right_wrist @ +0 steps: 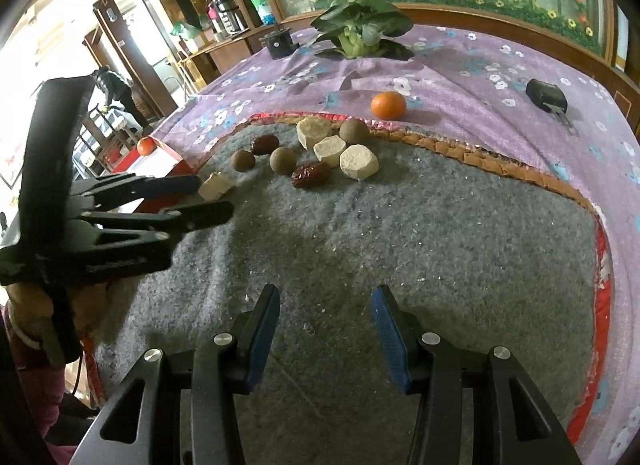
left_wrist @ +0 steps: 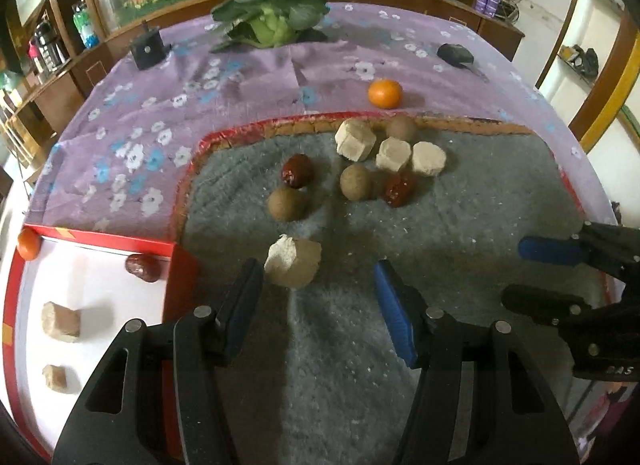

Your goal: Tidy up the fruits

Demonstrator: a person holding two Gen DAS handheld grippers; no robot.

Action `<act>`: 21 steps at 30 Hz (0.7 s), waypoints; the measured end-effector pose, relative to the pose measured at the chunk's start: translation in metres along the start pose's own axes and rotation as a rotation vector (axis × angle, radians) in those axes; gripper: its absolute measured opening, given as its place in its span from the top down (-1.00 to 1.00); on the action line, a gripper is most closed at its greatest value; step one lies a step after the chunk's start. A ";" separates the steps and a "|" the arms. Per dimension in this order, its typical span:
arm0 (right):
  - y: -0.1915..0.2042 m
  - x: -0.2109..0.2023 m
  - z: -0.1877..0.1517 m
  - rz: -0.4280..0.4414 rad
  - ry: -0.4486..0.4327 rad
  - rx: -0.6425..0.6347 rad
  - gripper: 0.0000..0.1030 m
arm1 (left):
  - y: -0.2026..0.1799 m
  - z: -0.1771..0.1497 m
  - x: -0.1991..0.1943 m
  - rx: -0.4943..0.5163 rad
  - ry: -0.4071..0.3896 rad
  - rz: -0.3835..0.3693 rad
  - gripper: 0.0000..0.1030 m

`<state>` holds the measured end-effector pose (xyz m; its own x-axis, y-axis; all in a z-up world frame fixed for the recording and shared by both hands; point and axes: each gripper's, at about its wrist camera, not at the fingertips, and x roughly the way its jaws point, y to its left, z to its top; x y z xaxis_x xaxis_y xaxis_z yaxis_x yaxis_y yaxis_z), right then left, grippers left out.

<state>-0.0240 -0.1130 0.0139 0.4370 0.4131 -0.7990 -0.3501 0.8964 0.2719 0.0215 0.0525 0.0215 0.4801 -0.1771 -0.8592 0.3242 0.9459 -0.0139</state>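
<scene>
I am watching a pale beige chunk (left_wrist: 293, 263) lying on the grey felt mat (left_wrist: 440, 225), just ahead of my left gripper (left_wrist: 318, 279), which is standing wide with nothing between its fingers; the chunk is sitting close to the left finger's tip, and I cannot tell whether they are touching. In the right wrist view the same chunk (right_wrist: 216, 186) is lying just beyond the left gripper (right_wrist: 208, 197). Further out on the mat, three more pale chunks (left_wrist: 390, 151) are clustering together, with three round brown fruits (left_wrist: 356, 182) and two wrinkled red dates (left_wrist: 297, 171) scattered around them. An orange mandarin (left_wrist: 385, 93) is sitting off the mat on the purple flowered tablecloth (left_wrist: 160, 105), just past the mat's braided edge.

To my left, a red-rimmed white tray (left_wrist: 108, 241) is holding one red date (left_wrist: 143, 268) against its far wall, two beige pieces (left_wrist: 61, 322) nearer me, and a small orange fruit (left_wrist: 28, 245) at the far corner.

My right gripper (right_wrist: 324, 329) is hovering over bare felt, jaws spread wide and carrying nothing; it is showing at the right edge of the left wrist view (left_wrist: 528, 273). At the table's far side a leafy green vegetable (left_wrist: 272, 13) is lying, with a dark boxy object (left_wrist: 147, 47) to its left and a black object (left_wrist: 456, 54) to its right.
</scene>
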 end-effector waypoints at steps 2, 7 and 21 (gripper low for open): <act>0.000 0.002 0.001 -0.003 0.004 0.000 0.08 | 0.006 0.001 0.005 -0.035 0.007 -0.014 -0.12; 0.004 0.004 0.005 -0.007 0.006 -0.015 0.08 | 0.019 0.000 0.009 -0.091 0.006 -0.031 0.44; 0.016 0.032 0.047 0.040 -0.052 0.056 0.09 | 0.027 -0.023 -0.034 -0.155 -0.091 0.026 0.45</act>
<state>0.0237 -0.0774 0.0179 0.4663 0.4550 -0.7586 -0.3218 0.8861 0.3337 -0.0054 0.0903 0.0384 0.5604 -0.1691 -0.8108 0.1846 0.9798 -0.0767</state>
